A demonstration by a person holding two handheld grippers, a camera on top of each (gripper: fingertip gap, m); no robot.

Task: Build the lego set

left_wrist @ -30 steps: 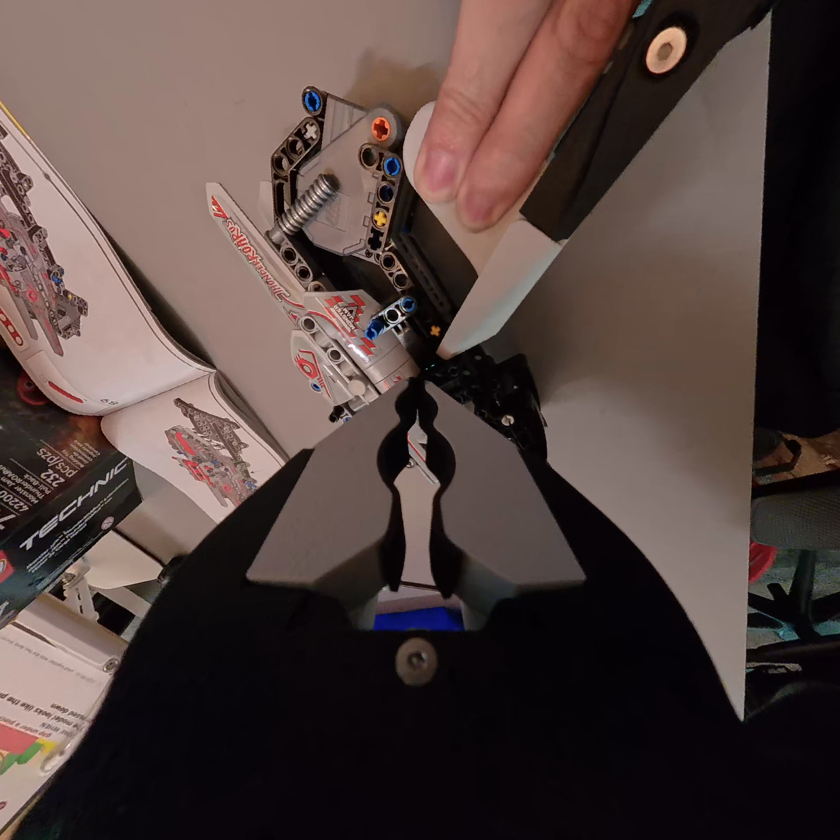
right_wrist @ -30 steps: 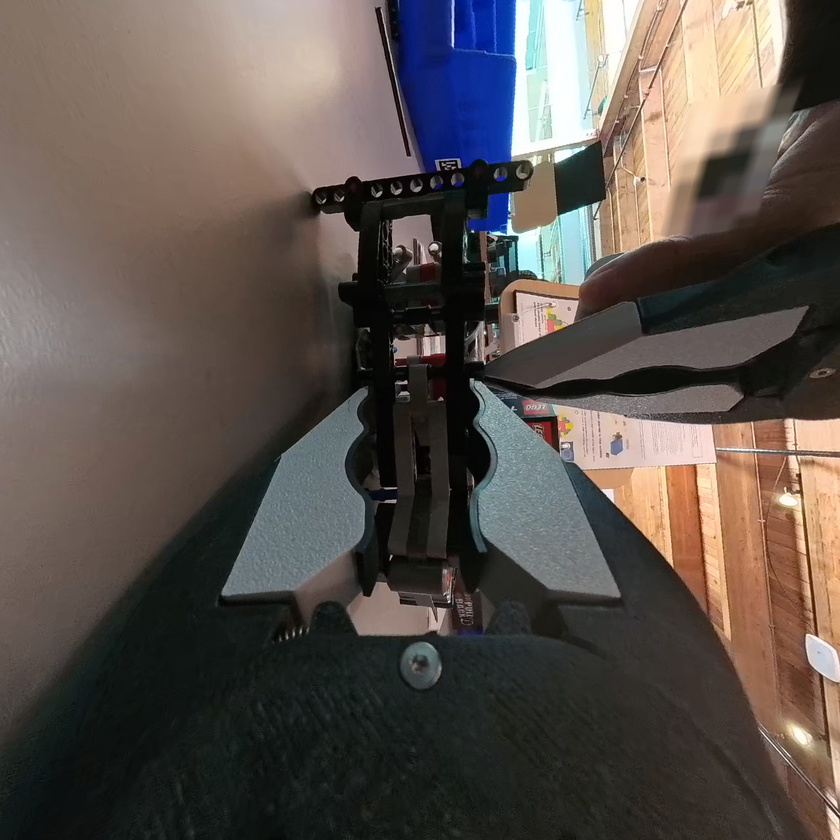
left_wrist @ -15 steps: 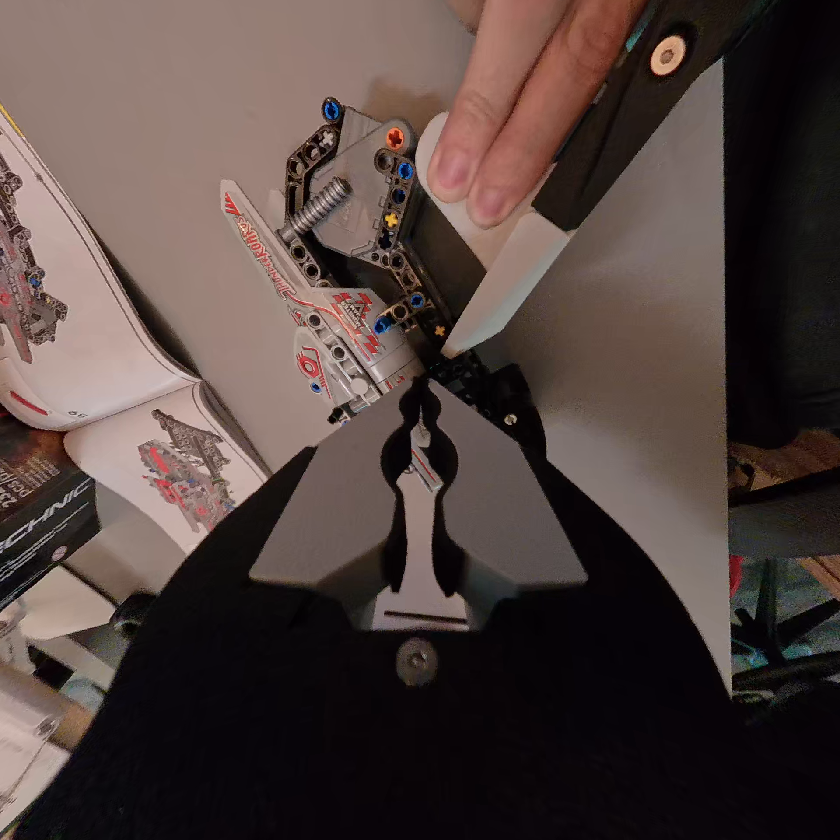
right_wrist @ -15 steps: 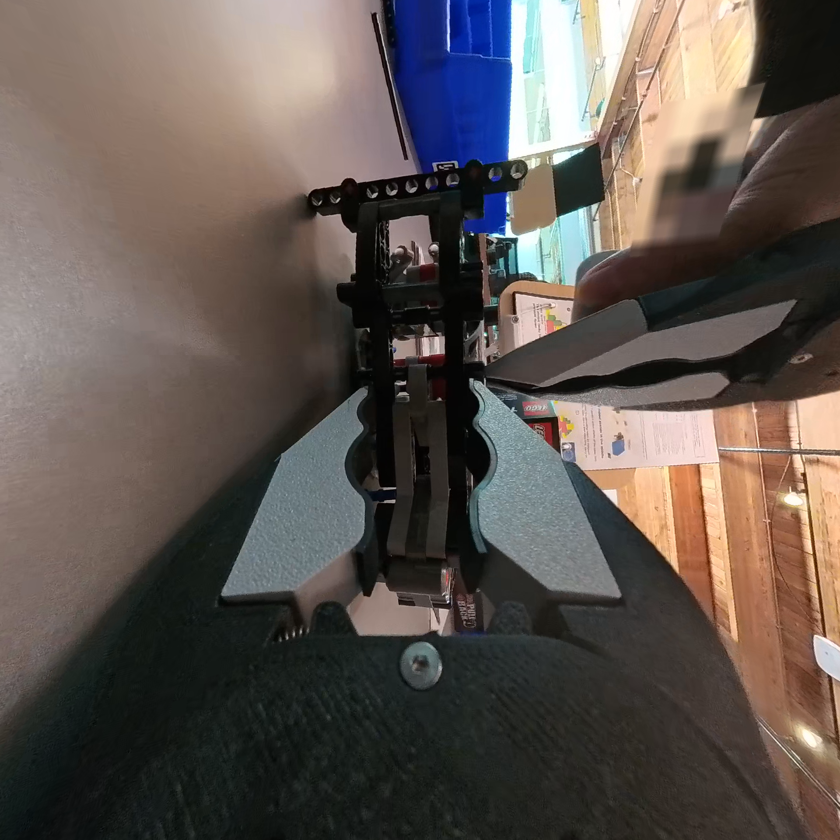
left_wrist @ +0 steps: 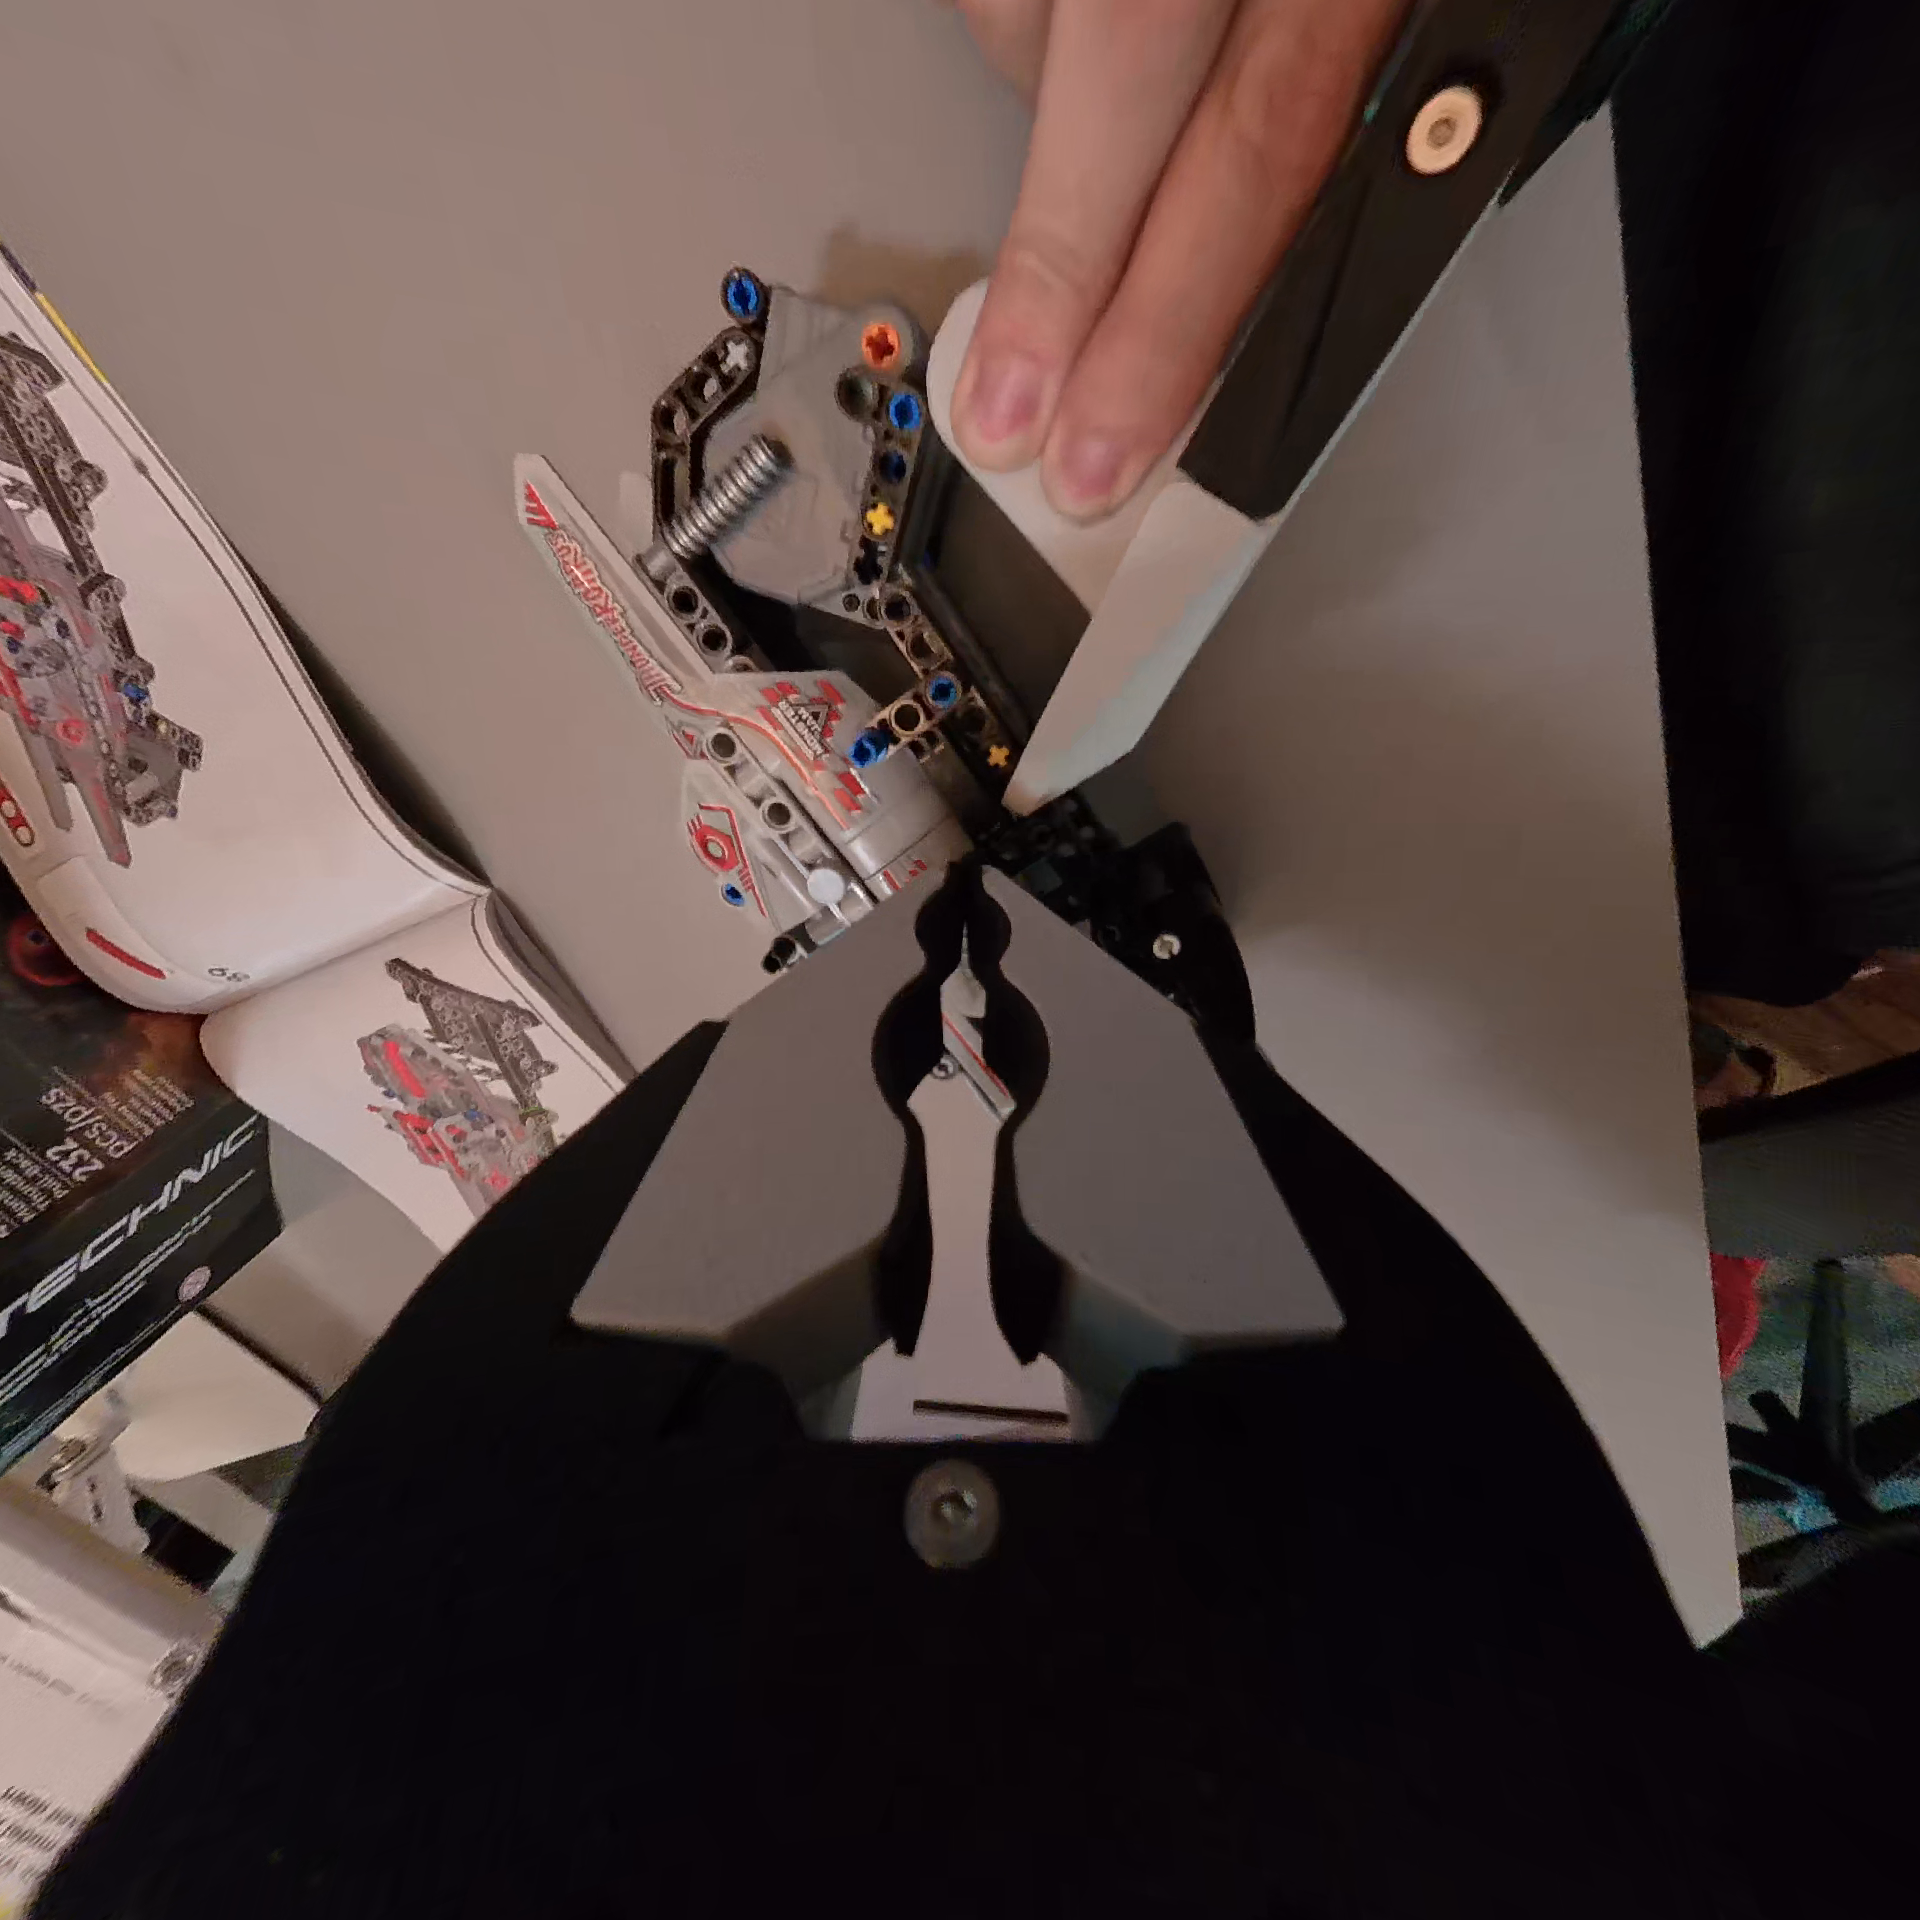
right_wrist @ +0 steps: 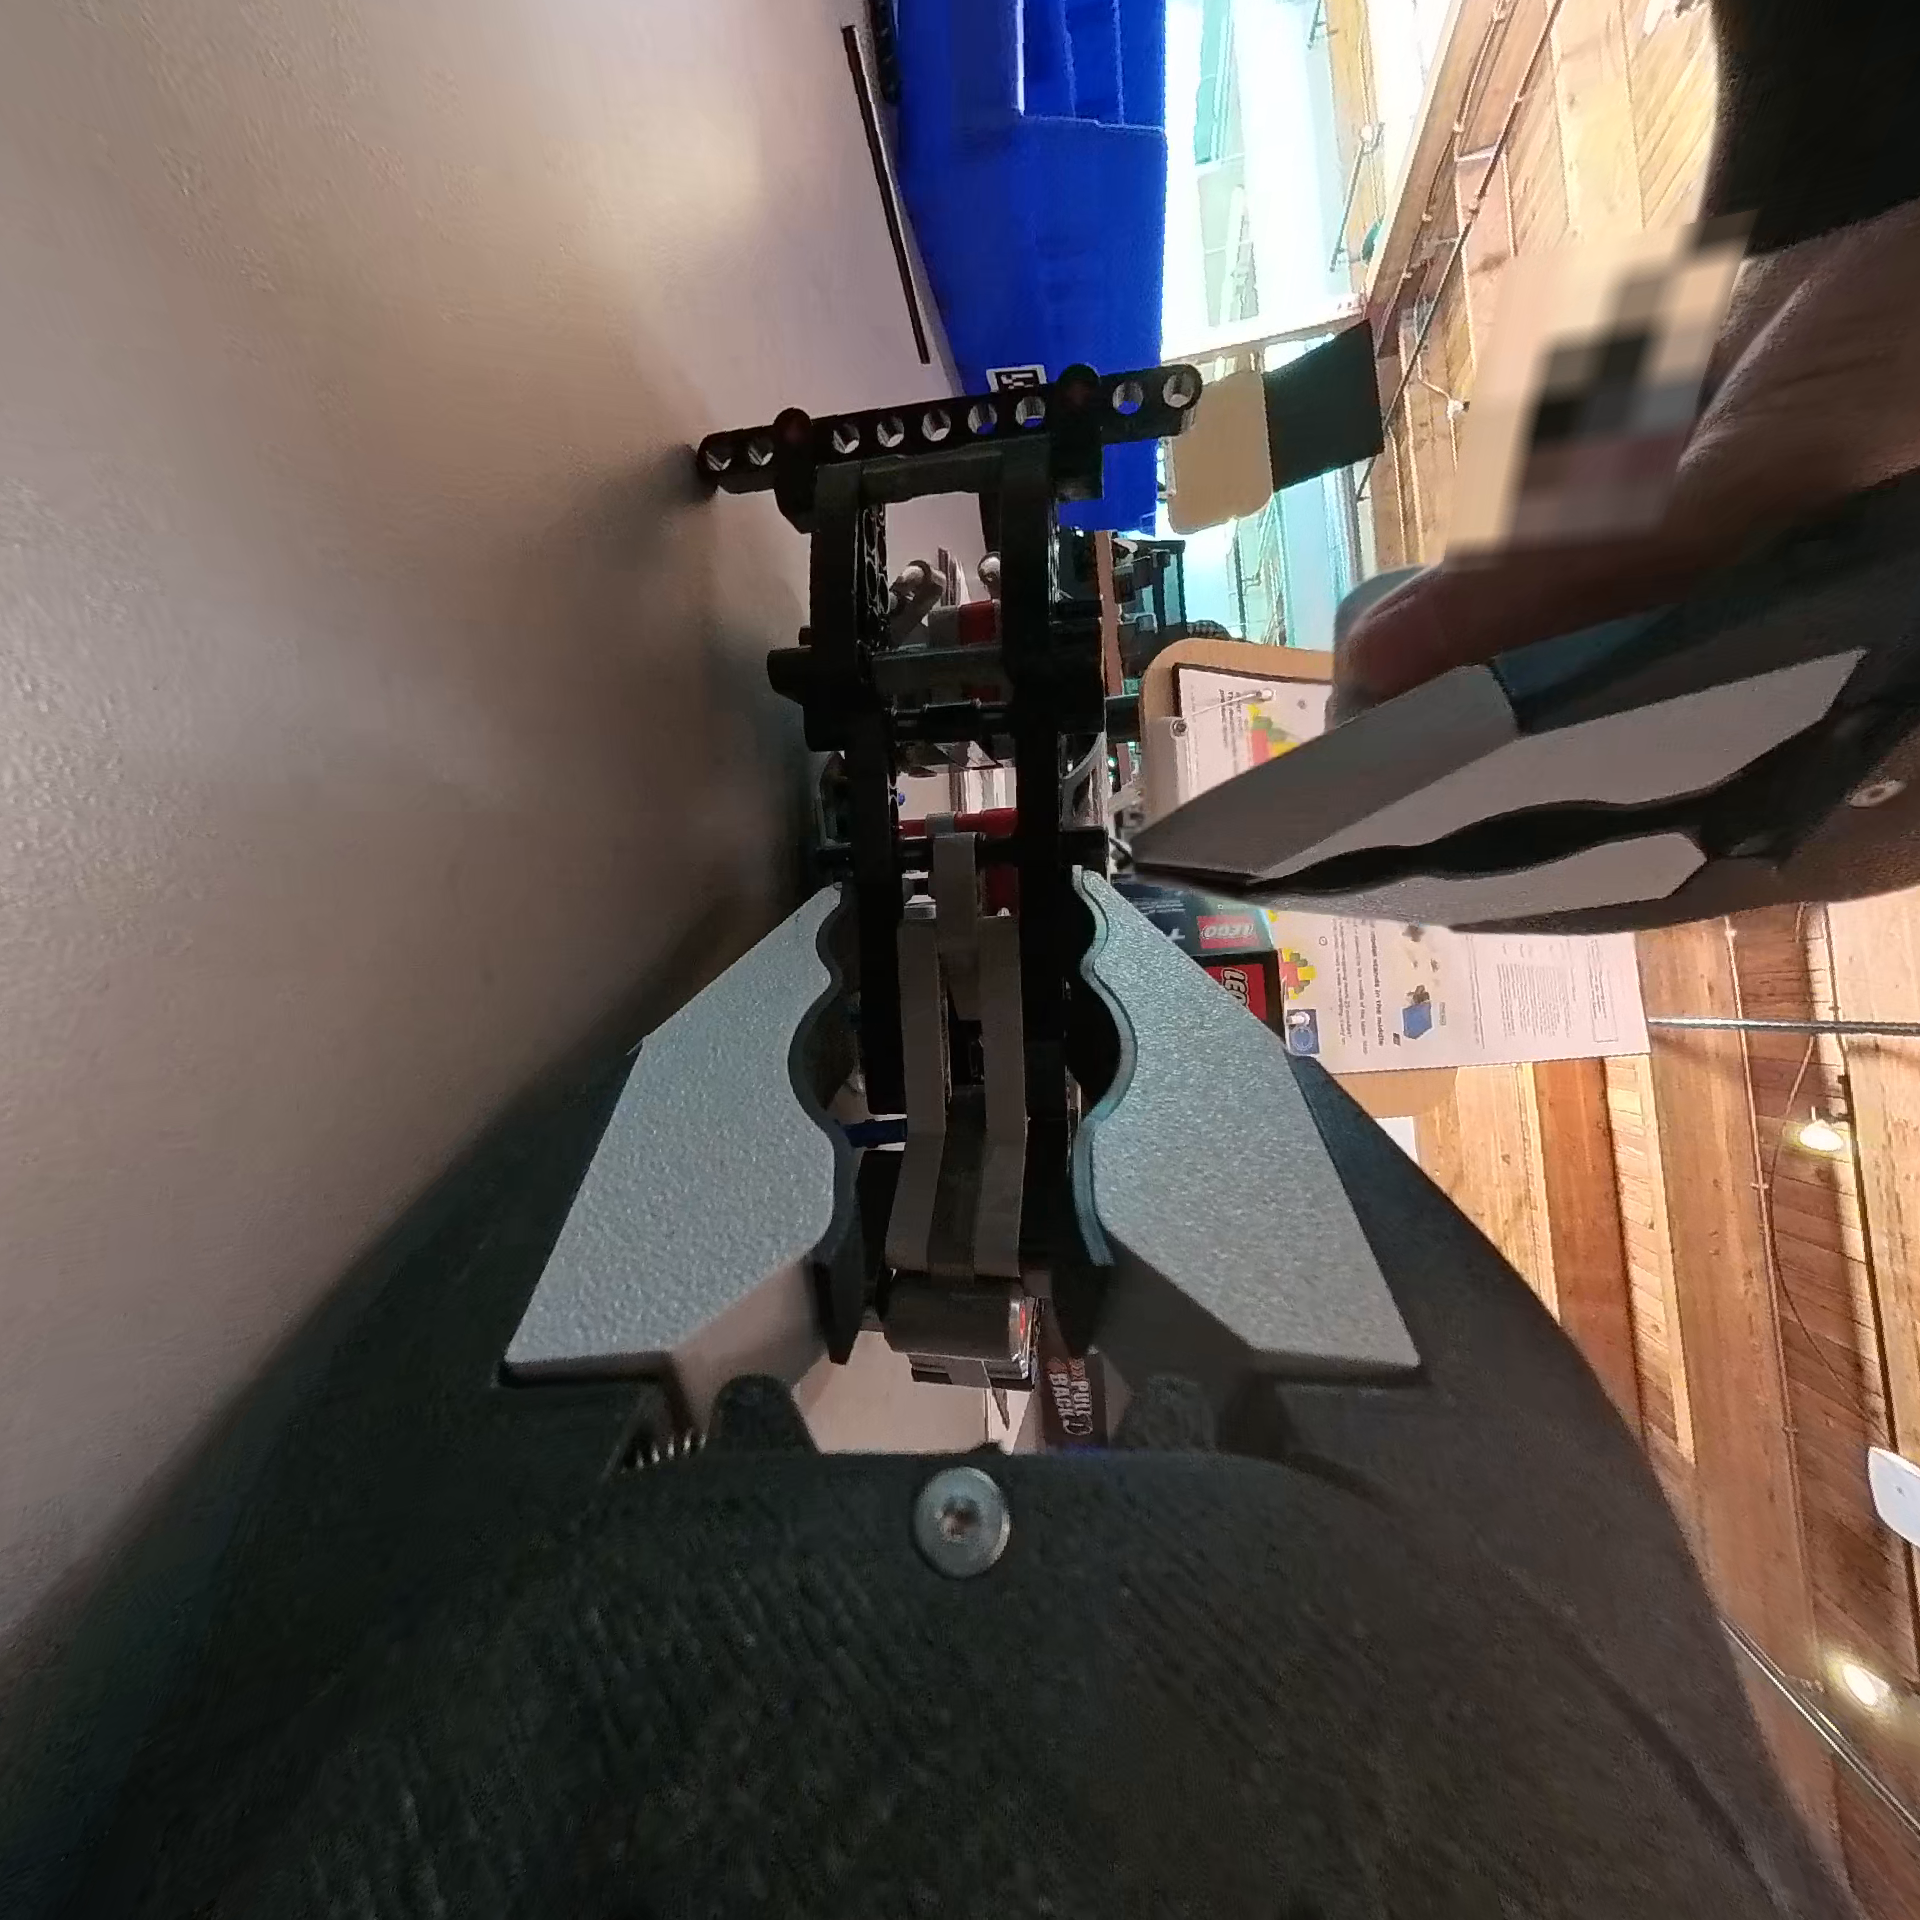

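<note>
A grey and black Technic model [left_wrist: 790,582] with red-striped panels and a metal spring lies on the grey table [left_wrist: 416,260]. My left gripper [left_wrist: 966,894] is shut on the thin striped panel end [left_wrist: 977,1049] of the model. It also shows in the right wrist view [right_wrist: 1143,862], tips closed at the model's side. My right gripper [right_wrist: 961,904] is shut across the model's black frame [right_wrist: 935,644]. In the left wrist view one of its pale fingers [left_wrist: 1122,623] comes in from the upper right, with a person's hand [left_wrist: 1101,312] on it.
An open instruction booklet [left_wrist: 208,727] and a black set box [left_wrist: 114,1195] lie left of the model. The table's edge [left_wrist: 1662,1039] runs down the right, with a chair base and floor beyond. A blue bin [right_wrist: 1039,208] stands at the table's far end.
Both grippers keep their hold on the model. The left wrist view has shifted slightly against the booklet and box. Nothing was let go.
</note>
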